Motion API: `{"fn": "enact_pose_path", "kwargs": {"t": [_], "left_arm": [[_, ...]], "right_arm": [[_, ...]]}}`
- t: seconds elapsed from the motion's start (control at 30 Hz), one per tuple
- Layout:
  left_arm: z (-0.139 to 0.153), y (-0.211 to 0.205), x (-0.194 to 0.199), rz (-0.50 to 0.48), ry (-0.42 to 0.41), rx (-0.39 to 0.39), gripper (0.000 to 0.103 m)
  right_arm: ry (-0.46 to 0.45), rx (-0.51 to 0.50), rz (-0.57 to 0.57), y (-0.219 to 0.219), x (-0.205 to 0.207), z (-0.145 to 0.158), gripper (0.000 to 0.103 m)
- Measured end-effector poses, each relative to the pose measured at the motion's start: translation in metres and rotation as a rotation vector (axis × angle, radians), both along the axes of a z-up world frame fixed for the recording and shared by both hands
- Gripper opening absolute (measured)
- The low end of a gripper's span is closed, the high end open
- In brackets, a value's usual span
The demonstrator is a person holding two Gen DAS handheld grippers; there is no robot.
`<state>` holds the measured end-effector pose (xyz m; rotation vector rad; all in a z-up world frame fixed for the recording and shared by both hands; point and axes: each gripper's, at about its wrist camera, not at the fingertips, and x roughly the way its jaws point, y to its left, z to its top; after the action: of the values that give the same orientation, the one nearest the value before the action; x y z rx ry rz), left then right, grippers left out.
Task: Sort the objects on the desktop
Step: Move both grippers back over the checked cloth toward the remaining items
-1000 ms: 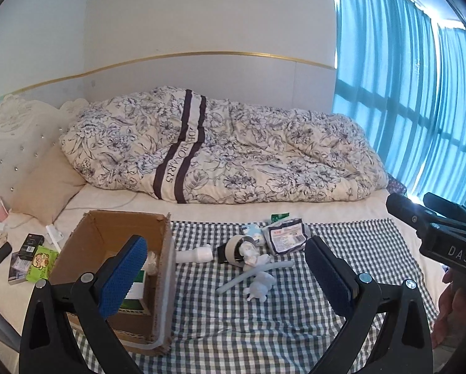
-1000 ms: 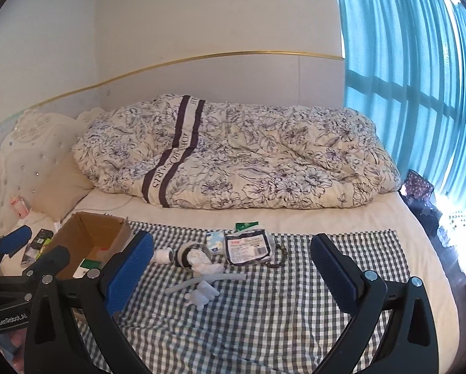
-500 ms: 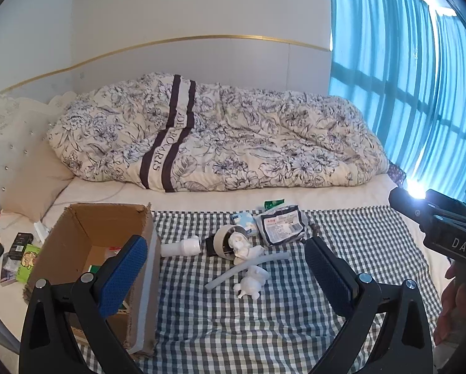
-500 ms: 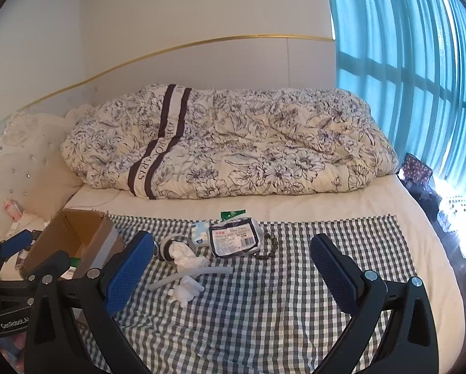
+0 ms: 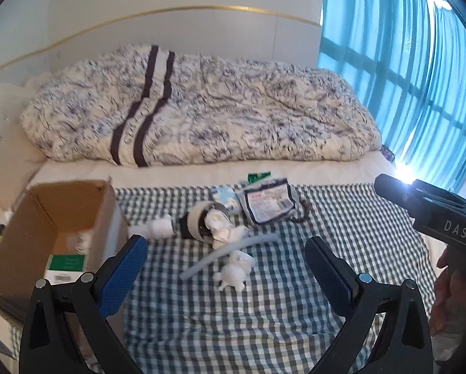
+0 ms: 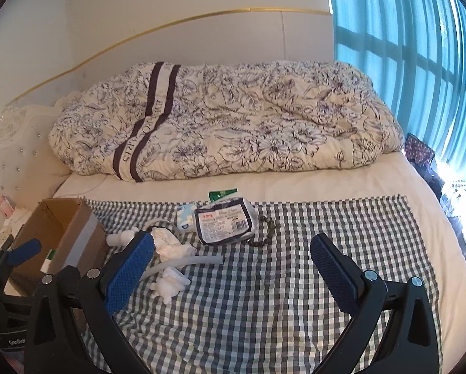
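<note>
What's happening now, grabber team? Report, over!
Left gripper open, empty. Right gripper open, empty. Clutter pile on checked cloth, cardboard box beside it. Nothing blocking, over.

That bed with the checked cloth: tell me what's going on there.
A person holds a gripper in each hand over the checked cloth. Both the left gripper and the right gripper are open and hold nothing. Loose items lie on the cloth: a labelled packet, a clear tube, crumpled tissue and a bead bracelet. An open cardboard box waits at the left.
</note>
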<state>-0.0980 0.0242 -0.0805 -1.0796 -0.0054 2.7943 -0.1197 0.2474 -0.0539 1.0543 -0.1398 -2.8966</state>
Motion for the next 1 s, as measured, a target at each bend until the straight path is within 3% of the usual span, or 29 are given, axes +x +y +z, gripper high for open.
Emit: {"fn": "enact_pose_path", "kwargs": {"t": [0.63, 1.0], "left_arm": [[-0.08, 0.007, -0.047, 0.005, -0.158, 0.013, 0.103], [-0.129, 0.008, -0.067, 0.012, -0.239, 0.087, 0.103]], "right_arm": [[-0.111, 0.018, -0.008, 0.018, -0.052, -0.066, 0.101], [-0.187, 0.026, -0.018, 0.029, -0.082, -0.11, 0.101]]}}
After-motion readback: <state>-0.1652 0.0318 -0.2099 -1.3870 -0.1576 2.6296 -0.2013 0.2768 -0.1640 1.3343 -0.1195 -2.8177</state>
